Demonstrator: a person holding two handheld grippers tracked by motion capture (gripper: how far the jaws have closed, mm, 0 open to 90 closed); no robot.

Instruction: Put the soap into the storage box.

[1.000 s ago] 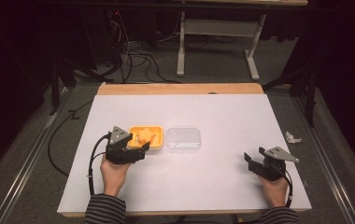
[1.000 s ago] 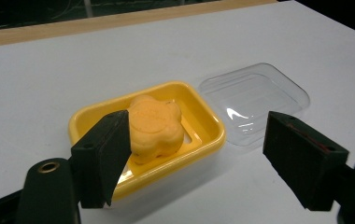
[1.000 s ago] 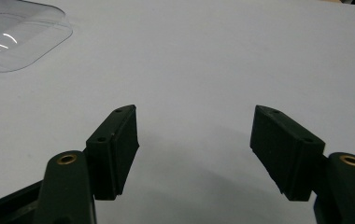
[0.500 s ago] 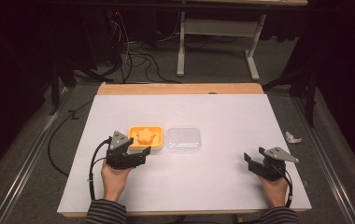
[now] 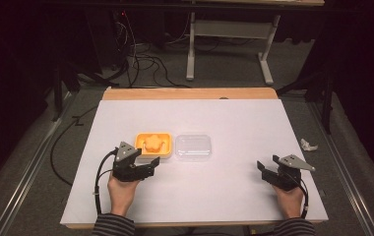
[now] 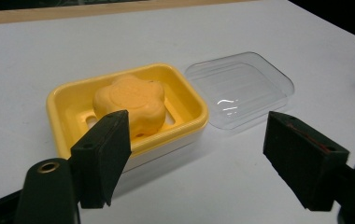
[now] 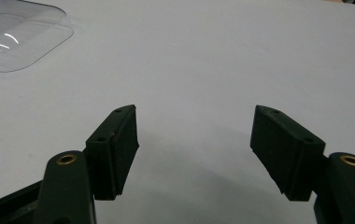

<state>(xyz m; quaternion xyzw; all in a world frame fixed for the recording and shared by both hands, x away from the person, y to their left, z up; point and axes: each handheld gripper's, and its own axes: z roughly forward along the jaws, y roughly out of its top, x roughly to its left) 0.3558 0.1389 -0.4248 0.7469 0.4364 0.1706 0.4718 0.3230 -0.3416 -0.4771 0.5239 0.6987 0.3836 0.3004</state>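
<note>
A yellow soap dish (image 5: 140, 140) sits left of the table's middle and holds an orange flower-shaped soap (image 5: 153, 143). A clear plastic lid (image 5: 193, 146) lies flat just to its right, touching or nearly touching it. My left gripper (image 5: 150, 164) is open just in front of the dish, its jaws pointing at it, with nothing between them. The left gripper view shows the soap (image 6: 131, 102) in the dish (image 6: 185, 88) beyond the left gripper (image 6: 203, 158), and the lid (image 6: 241, 88) to the right. My right gripper (image 5: 266, 169) rests open near the front right of the table. The right gripper (image 7: 194, 149) has only bare table between its jaws.
White sheet covers the table (image 5: 224, 118); a wooden strip (image 5: 190, 93) runs along its far edge. A crumpled white scrap (image 5: 308, 145) lies just off the right side. Cables and a desk frame (image 5: 224, 49) stand on the floor behind. The lid's corner (image 7: 17, 37) shows far left of the right gripper.
My left gripper has drawn back a little toward the person, away from the soap dish. The right gripper has kept still.
</note>
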